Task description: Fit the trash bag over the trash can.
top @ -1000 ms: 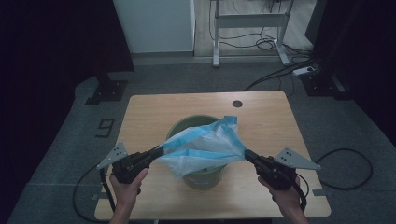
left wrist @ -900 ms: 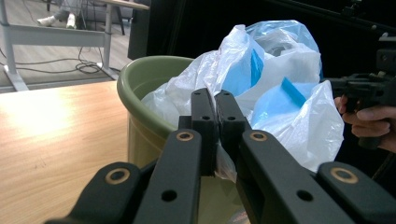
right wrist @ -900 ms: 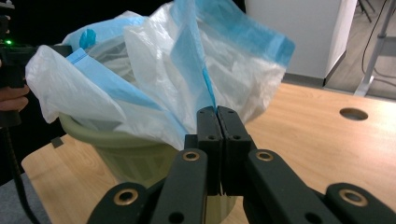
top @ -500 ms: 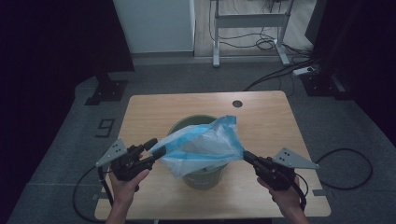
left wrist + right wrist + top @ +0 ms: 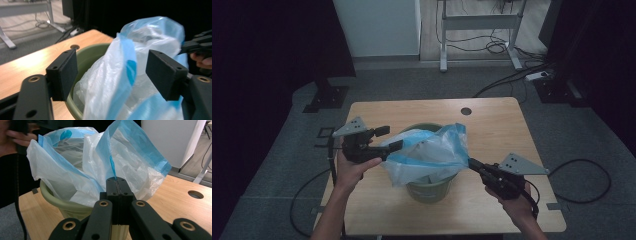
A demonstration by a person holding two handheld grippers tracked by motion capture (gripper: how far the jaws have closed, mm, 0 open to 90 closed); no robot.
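Note:
A translucent white bag with a blue band (image 5: 432,150) sits in a green bin (image 5: 432,191) at the middle of the wooden table (image 5: 512,130). My left gripper (image 5: 388,139) hovers at the bag's left side. Its jaws have just been opening, and in the left gripper view (image 5: 113,72) the bag's edge (image 5: 120,82) hangs loose between the wide-apart pads (image 5: 65,72), untouched. My right gripper (image 5: 472,163) is shut on the bag's right rim and holds it pulled outward over the bin (image 5: 62,205). Its closed tips (image 5: 116,181) pinch the blue-edged film (image 5: 135,147).
A round cable hole (image 5: 466,111) lies in the table's far right part. Beyond the table stand a white cabinet (image 5: 377,25) and a metal desk frame (image 5: 477,22), with cables and a power strip (image 5: 539,76) on the grey floor.
My left gripper has opened and let go of the bag's left edge, then lifted up and a little away from it. The right gripper has kept still, shut on the bag.

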